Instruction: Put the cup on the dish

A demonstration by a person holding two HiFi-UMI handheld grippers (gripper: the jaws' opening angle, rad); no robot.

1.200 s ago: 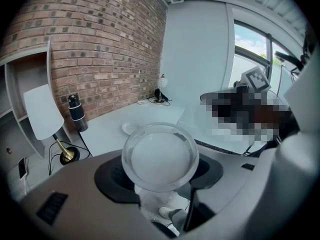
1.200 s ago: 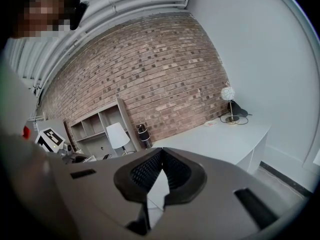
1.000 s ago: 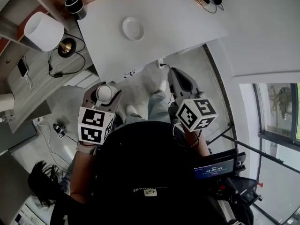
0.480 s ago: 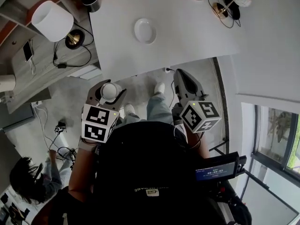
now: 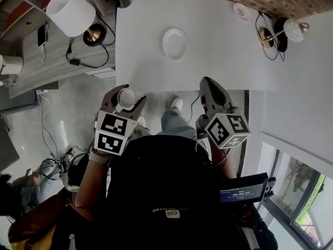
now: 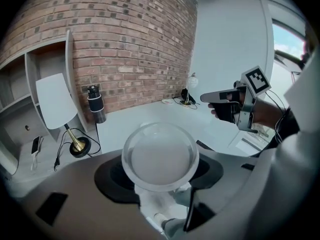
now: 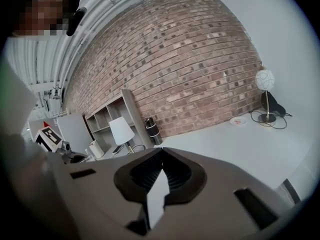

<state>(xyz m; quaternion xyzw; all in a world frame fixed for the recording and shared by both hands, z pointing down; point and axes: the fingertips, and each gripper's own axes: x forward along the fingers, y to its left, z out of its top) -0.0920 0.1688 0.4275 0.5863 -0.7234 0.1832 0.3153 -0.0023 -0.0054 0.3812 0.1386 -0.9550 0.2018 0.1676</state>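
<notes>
White, translucent cup [image 6: 160, 156] sat clamped between the wide-spread jaws of the left gripper [image 5: 126, 94]. The dish [image 5: 174, 43] lay on the table [image 5: 218, 51], well ahead of that gripper and slightly to its right. The right gripper [image 5: 207, 83] had its jaws together, holding nothing.

I am holding the cup [image 5: 126, 96] between the jaws of my left gripper [image 5: 125, 94], in the air just at the near edge of the white table [image 5: 218, 51]. It is small, round and whitish-clear, its open mouth facing up. The dish [image 5: 174, 44], a small white round plate, is lying flat on the table, well apart from the cup.
</notes>
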